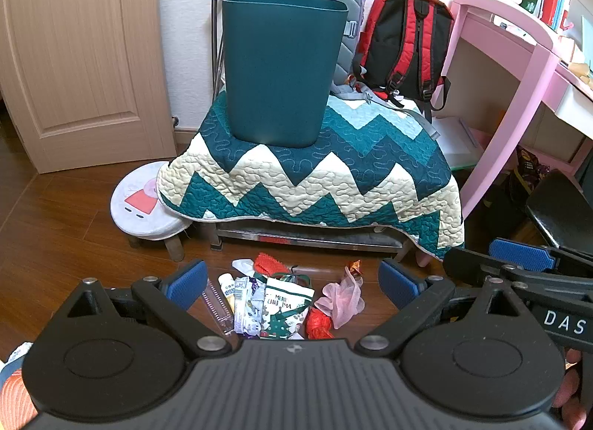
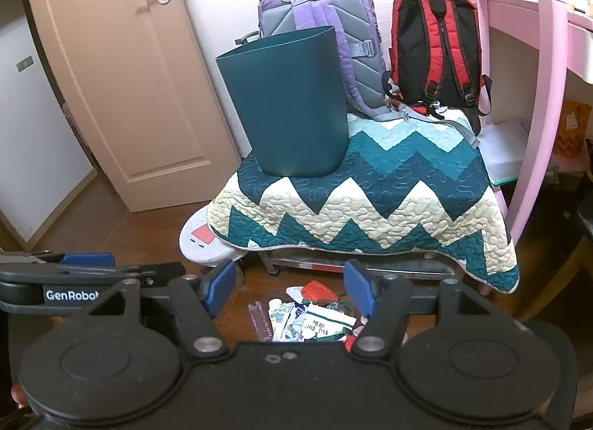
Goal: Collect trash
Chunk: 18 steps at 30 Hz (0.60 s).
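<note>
Here, two tools (left tool (image 1: 292, 283), right tool (image 2: 291, 291), both spread, empty) face one bin (image 1: 281, 70).

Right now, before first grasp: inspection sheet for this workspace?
Surface: wooden floor; quilt-covered bench.
Job's things: teal bin upright on the quilt; trash pile on the floor before the bench, with a Christmas bag, pink mesh, red wrapper.
Clutter: purple backpack, red backpack, cartoon stool.
Grippers: left gripper and right gripper open, empty, above the pile.
Cables: nothing seen.
Surroundings: door, pink desk.
</note>
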Each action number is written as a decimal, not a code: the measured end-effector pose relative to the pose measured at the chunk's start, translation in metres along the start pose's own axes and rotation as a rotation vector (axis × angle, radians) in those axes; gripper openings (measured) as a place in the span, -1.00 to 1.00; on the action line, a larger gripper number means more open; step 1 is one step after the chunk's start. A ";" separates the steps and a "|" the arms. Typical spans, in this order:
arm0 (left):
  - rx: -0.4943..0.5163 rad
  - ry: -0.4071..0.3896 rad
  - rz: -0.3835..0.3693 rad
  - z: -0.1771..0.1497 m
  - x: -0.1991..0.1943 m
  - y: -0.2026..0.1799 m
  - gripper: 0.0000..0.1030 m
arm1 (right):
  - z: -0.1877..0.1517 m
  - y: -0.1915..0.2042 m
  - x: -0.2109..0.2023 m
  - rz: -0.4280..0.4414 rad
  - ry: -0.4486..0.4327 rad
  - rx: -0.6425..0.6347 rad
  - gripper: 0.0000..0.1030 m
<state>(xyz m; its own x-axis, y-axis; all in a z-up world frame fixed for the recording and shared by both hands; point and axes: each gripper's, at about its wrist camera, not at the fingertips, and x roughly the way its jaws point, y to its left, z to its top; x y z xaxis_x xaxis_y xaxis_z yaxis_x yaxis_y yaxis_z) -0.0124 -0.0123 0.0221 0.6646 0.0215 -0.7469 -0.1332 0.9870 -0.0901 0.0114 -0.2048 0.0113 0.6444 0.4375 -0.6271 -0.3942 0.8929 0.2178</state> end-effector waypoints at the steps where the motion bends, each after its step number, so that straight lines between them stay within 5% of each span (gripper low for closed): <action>1: -0.001 0.001 -0.001 0.001 0.001 0.000 0.93 | 0.000 0.001 0.000 -0.003 0.001 -0.003 0.26; 18: -0.115 0.065 0.016 0.016 0.053 0.032 0.93 | 0.013 -0.033 0.043 -0.021 0.066 0.009 0.26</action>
<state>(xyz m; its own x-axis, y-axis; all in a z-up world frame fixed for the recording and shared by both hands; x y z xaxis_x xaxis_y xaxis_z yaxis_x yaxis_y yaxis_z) 0.0303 0.0230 -0.0105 0.6131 0.0235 -0.7897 -0.2293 0.9618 -0.1493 0.0604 -0.2145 -0.0130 0.6081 0.4107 -0.6793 -0.3747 0.9029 0.2105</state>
